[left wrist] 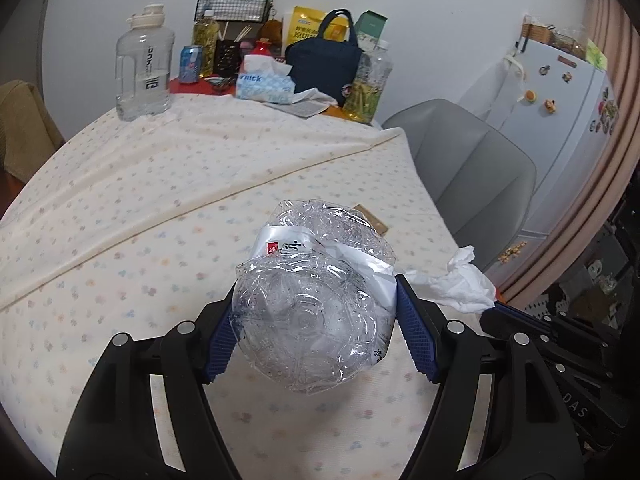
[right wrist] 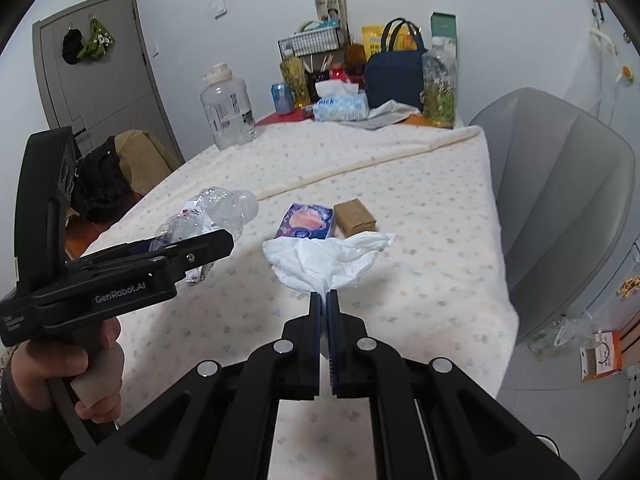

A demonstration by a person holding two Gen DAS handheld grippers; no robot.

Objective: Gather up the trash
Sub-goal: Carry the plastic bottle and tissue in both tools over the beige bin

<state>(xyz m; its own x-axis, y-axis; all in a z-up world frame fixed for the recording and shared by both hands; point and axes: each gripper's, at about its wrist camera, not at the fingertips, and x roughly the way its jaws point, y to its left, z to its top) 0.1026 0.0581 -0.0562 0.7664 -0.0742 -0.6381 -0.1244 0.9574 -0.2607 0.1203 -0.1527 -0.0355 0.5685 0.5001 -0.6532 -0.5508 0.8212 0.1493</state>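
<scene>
My left gripper [left wrist: 316,312] is shut on a crushed clear plastic bottle [left wrist: 316,296] with a white label, held above the flowered tablecloth [left wrist: 120,208]. The bottle also shows in the right wrist view [right wrist: 216,212], in the left gripper [right wrist: 200,246]. My right gripper [right wrist: 324,294] is shut on a crumpled white tissue [right wrist: 324,256], held above the table; the tissue shows in the left wrist view [left wrist: 460,280] too. A purple snack packet [right wrist: 308,222] and a small brown cardboard box [right wrist: 354,216] lie on the cloth beyond the tissue.
At the table's far end stand a large clear water jug [left wrist: 144,68], a tissue box [left wrist: 264,84], a blue can [left wrist: 190,64], a navy bag [left wrist: 324,60] and bottles. A grey chair [right wrist: 560,200] stands at the right, a fridge [left wrist: 560,112] behind it.
</scene>
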